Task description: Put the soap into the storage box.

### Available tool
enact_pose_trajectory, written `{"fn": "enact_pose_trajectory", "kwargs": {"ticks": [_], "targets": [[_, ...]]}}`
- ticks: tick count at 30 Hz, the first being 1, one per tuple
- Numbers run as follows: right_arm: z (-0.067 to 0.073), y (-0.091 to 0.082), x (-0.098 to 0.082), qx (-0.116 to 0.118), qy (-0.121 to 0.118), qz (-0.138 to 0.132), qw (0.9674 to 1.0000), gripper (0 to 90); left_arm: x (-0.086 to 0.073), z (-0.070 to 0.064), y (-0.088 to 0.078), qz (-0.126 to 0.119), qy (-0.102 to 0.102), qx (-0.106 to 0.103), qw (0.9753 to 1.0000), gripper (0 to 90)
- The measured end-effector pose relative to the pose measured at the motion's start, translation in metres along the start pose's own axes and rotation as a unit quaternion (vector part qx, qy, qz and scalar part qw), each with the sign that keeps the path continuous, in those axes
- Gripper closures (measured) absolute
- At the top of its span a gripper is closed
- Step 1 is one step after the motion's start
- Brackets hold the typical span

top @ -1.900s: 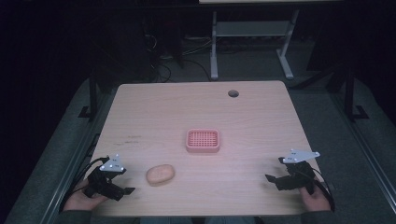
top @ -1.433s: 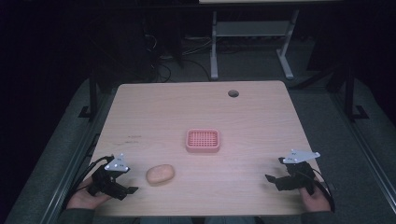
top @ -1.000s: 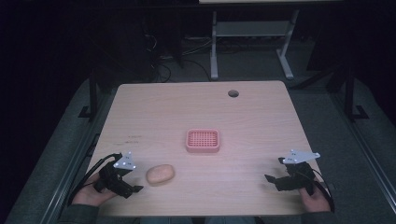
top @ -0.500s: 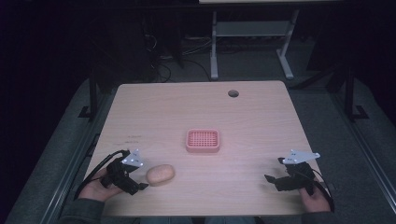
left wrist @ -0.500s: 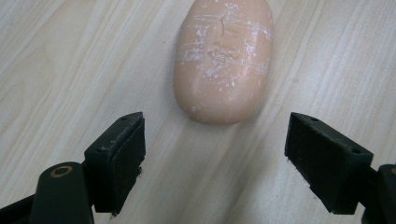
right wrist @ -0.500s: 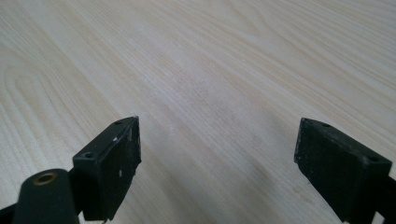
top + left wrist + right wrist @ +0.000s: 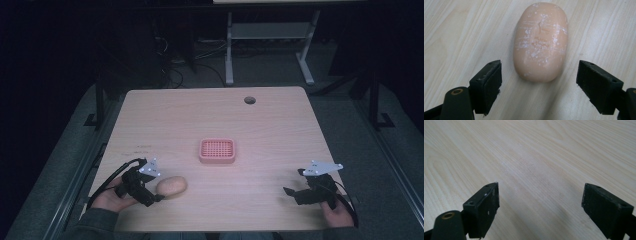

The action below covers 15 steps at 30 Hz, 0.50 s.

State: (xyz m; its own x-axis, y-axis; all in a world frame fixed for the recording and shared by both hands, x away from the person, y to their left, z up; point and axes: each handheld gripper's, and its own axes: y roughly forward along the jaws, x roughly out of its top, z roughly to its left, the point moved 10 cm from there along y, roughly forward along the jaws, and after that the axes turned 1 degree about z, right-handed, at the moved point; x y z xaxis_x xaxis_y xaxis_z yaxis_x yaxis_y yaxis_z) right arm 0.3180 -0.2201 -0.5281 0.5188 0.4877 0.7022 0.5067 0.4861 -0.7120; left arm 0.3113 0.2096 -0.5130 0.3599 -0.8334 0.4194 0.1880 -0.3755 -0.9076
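Note:
A peach-coloured oval soap bar (image 7: 171,186) lies on the light wooden table (image 7: 260,125) near the front left. My left gripper (image 7: 155,192) is right beside it, open. In the left gripper view the soap bar (image 7: 541,40), flecked with white, lies just ahead of the gap between the two black jaws, and my left gripper (image 7: 537,81) touches nothing. A pink slotted soap dish (image 7: 217,150) sits at the table's middle. My right gripper (image 7: 291,191) rests open near the front right; in the right gripper view my right gripper (image 7: 540,206) has only bare wood between its jaws.
A dark round cable hole (image 7: 249,100) is set in the table near its far edge. Beyond the table stand a white desk frame's legs (image 7: 229,55) and cables on a dark floor. A black cable (image 7: 107,182) trails from the left gripper.
My left gripper has moved right, toward the soap bar, and now stands right at its end. The right gripper, soap bar and dish have not moved.

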Motion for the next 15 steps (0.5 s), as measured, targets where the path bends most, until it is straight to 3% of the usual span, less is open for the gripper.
{"fn": "enact_pose_trajectory", "kwargs": {"ticks": [15], "targets": [[0.0, 0.0, 0.0, 0.001, 0.001, -0.001, 1.0, 14.1, 0.012, -0.001, 0.01, 0.01, 0.009, -0.012, 0.9998, 20.8]]}}
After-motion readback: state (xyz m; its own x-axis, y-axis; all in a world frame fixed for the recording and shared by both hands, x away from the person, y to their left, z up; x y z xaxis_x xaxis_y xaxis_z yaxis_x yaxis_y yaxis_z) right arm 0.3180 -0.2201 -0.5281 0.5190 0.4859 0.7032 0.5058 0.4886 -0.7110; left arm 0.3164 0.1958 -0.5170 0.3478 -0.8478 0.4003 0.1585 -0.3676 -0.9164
